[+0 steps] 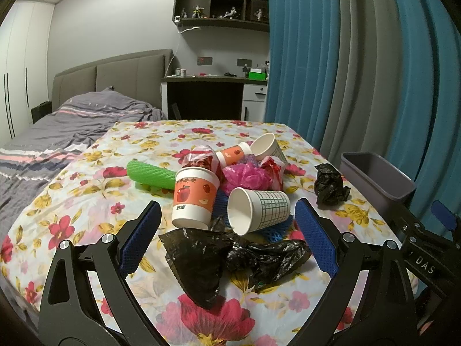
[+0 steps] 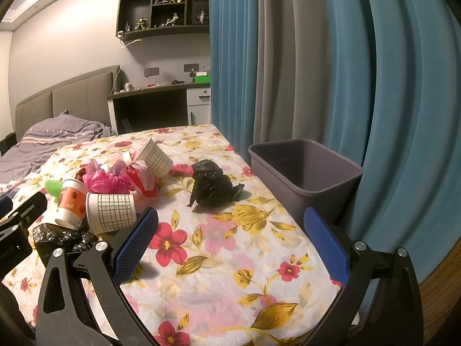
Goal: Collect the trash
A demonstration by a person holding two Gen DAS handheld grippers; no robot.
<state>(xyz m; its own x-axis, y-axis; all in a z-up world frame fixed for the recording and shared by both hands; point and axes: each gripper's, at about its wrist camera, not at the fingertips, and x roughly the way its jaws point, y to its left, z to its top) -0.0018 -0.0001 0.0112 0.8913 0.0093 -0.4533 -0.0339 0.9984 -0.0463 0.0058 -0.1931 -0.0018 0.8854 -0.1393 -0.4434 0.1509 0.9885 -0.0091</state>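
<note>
A heap of trash lies on the floral tablecloth [image 1: 86,178]: an orange apple-print paper cup [image 1: 194,199], a white grid-print cup [image 1: 258,210] on its side, a flat black plastic bag [image 1: 230,259], pink plastic [image 1: 245,177] and a green foam net [image 1: 151,174]. My left gripper [image 1: 227,225] is open above the flat black bag, empty. A crumpled black bag [image 2: 214,184] lies apart near the grey bin [image 2: 305,176]. My right gripper [image 2: 230,236] is open and empty, in front of the crumpled bag.
The grey bin stands at the table's right edge against blue-grey curtains [image 2: 317,57]. A bed [image 1: 57,132] lies left of the table, a desk [image 1: 207,92] behind. Two more cups [image 1: 266,147] lie at the heap's far side.
</note>
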